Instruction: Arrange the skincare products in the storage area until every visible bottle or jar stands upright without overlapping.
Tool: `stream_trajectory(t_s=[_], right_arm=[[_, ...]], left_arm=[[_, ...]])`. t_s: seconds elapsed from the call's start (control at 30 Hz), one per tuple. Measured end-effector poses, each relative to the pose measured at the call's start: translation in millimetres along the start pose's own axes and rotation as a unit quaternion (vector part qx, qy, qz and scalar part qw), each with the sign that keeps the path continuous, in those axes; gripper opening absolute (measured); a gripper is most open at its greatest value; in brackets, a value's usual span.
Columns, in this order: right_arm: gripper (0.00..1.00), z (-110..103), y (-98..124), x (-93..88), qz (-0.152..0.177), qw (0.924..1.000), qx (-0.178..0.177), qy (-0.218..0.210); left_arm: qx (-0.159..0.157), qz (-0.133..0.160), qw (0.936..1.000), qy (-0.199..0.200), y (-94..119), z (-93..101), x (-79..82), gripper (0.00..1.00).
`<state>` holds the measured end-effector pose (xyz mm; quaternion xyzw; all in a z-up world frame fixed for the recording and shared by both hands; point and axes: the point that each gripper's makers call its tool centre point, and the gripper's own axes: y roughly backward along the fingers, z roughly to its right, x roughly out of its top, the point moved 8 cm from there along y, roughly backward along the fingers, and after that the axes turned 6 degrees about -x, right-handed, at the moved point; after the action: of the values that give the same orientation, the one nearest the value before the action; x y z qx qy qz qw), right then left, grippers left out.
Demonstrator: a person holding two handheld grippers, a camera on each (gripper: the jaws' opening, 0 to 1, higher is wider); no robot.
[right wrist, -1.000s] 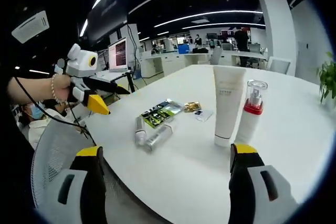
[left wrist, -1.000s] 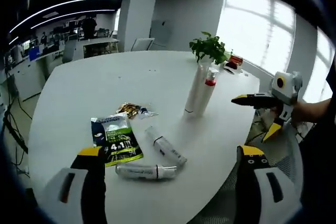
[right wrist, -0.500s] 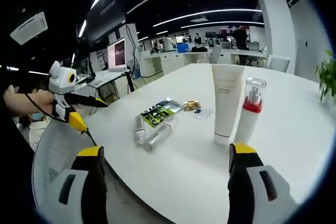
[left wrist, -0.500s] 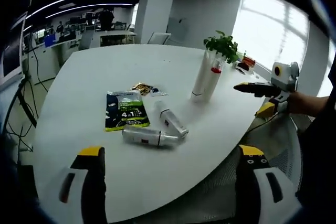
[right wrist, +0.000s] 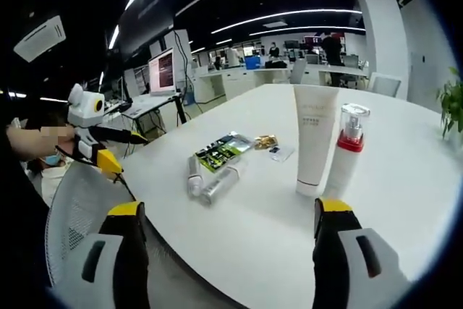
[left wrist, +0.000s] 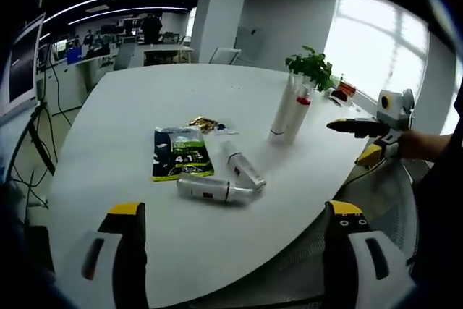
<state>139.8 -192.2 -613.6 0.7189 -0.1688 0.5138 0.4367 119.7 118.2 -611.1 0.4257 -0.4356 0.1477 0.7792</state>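
Two slim bottles lie on their sides on the white table: one silver-white bottle (left wrist: 213,189) (right wrist: 221,182) and another bottle (left wrist: 242,166) (right wrist: 192,176) touching it at an angle. A white tube (left wrist: 282,112) (right wrist: 315,139) and a red-collared pump bottle (left wrist: 299,115) (right wrist: 348,151) stand upright side by side. My left gripper (left wrist: 235,209) (right wrist: 98,139) is open with nothing between its jaws, held short of the table's near edge. My right gripper (right wrist: 230,208) (left wrist: 362,129) is open too, off the table's edge beside the upright pair.
A green sachet (left wrist: 181,153) (right wrist: 224,151) lies flat beside the fallen bottles, with a gold packet (left wrist: 205,124) (right wrist: 265,141) and a small clear packet (right wrist: 281,152) behind. A potted plant (left wrist: 312,66) stands beyond the upright pair. A mesh chair (right wrist: 72,215) sits by the table edge.
My left gripper has pulled back from the table and to the left, so it looks smaller in the right gripper view. The bottles and packets have stayed put.
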Motion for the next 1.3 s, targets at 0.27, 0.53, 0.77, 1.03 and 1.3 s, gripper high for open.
stream_trajectory(t_s=[0.27, 0.53, 0.77, 1.03, 1.3], right_arm=[[0.95, -1.3, 4.8, 0.8, -0.003, 1.0000, -0.004, -0.003], [0.95, 1.4, 7.2, 0.2, 0.000, 0.9999, -0.008, -0.005], [0.94, 2.4, 7.5, -1.1, 0.001, 0.9999, -0.014, -0.005], [0.94, 4.1, 6.7, -1.5, 0.001, 0.9998, -0.019, -0.006], [0.93, 3.7, 4.4, -1.6, -0.006, 0.9998, -0.021, 0.002]], left_arm=[[-0.013, -0.023, 0.9991, -0.032, -5.3, 1.9, 3.1, 0.93], [-0.035, -0.061, 0.9922, -0.103, -21.8, -9.2, 13.2, 0.91], [-0.050, -0.106, 0.9805, -0.158, -37.8, -24.9, 22.9, 0.82], [-0.078, -0.135, 0.9617, -0.225, -56.8, -37.3, 32.7, 0.72], [-0.103, -0.172, 0.9382, -0.282, -79.0, -41.7, 34.1, 0.47]])
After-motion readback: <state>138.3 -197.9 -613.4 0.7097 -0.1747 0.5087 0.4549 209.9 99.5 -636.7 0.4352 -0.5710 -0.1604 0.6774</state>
